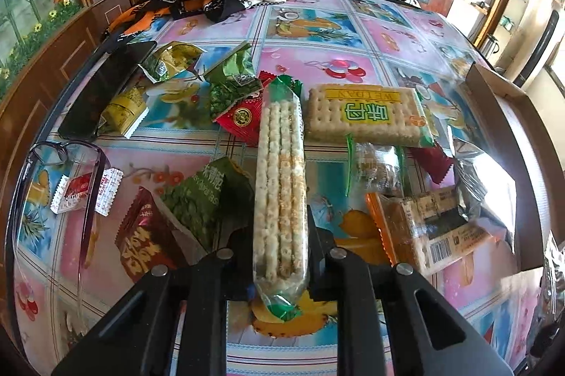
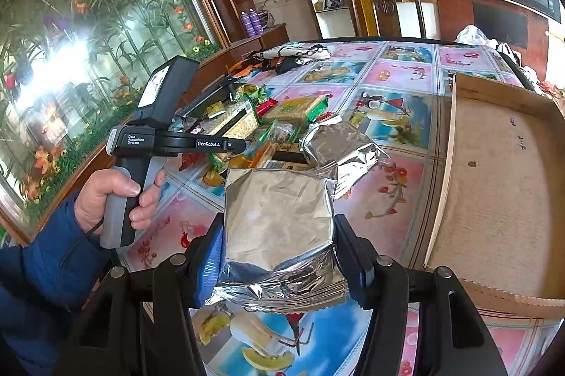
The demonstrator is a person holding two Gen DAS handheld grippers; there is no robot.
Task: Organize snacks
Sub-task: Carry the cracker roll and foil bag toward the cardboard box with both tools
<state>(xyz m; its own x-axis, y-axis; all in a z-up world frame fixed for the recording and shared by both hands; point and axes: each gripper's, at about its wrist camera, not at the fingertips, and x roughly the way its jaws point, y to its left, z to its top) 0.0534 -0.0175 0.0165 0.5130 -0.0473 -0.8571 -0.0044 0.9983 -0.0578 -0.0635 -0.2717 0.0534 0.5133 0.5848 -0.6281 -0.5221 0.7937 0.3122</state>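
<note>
Two packets are in your grippers at this moment. Your left gripper (image 1: 280, 256) is closed tight on the long rice-cracker pack (image 1: 280, 185), gripping it near its lower end, so the pack points away from you over the pile of snacks (image 1: 197, 100) on the table (image 1: 317, 30). You hold it at the end probably because the narrow side fits between the fingers. Your right gripper (image 2: 279, 256) is about half open, and its pads press on both sides of the silver foil bag (image 2: 279, 217), which is wide and soft. The cardboard box (image 2: 494, 185) stands just to the right of it and looks empty, so I judge that the bag goes there next.
</note>
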